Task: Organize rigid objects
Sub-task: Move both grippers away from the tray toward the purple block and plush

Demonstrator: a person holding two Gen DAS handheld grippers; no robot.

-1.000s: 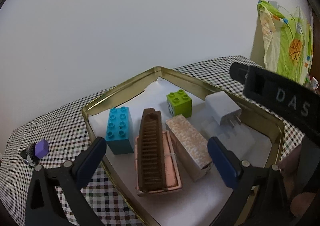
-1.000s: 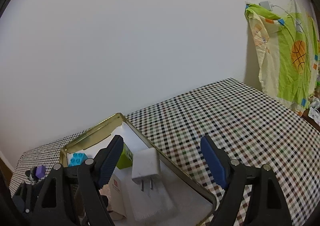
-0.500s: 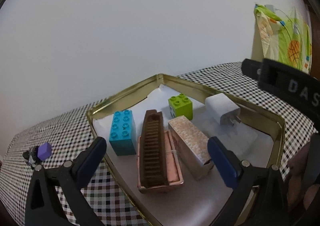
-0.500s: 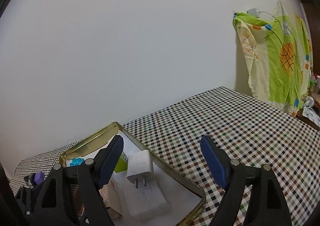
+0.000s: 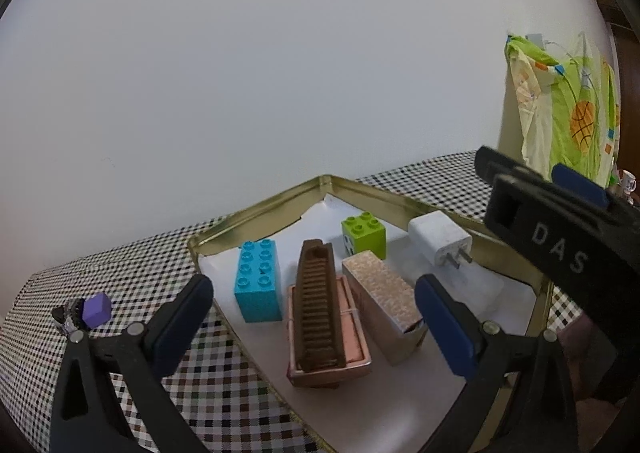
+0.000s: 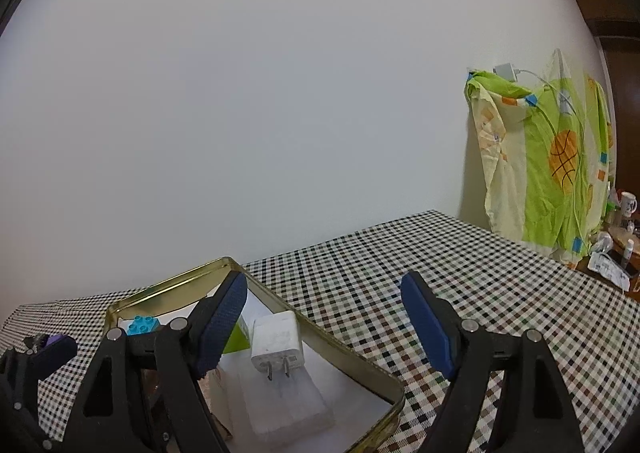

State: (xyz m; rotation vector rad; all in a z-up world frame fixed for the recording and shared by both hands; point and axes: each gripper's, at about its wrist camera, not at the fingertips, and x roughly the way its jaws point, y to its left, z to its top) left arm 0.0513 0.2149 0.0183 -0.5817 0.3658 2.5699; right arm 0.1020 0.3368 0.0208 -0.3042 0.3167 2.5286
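Observation:
A gold tin tray (image 5: 256, 209) lined with white paper holds a blue brick (image 5: 257, 279), a green brick (image 5: 364, 231), a brown comb (image 5: 318, 303) on a pink box (image 5: 352, 349), a speckled box (image 5: 380, 295) and a white plug charger (image 5: 440, 237). A small purple-topped object (image 5: 94, 311) lies on the checked cloth left of the tray. My left gripper (image 5: 314, 327) is open and empty, raised over the tray's near side. My right gripper (image 6: 324, 327) is open and empty above the tray's right rim (image 6: 344, 349), with the charger (image 6: 277, 339) below it.
The table is covered with a checked cloth (image 6: 460, 285). A green and yellow patterned cloth (image 6: 540, 165) hangs at the right by the wall. Small items and a mug (image 6: 628, 205) stand at the far right. A plain white wall stands behind.
Both grippers have risen and drawn back a little from the tray; the tray and its contents sit lower and smaller in both views. Nothing in the tray has moved.

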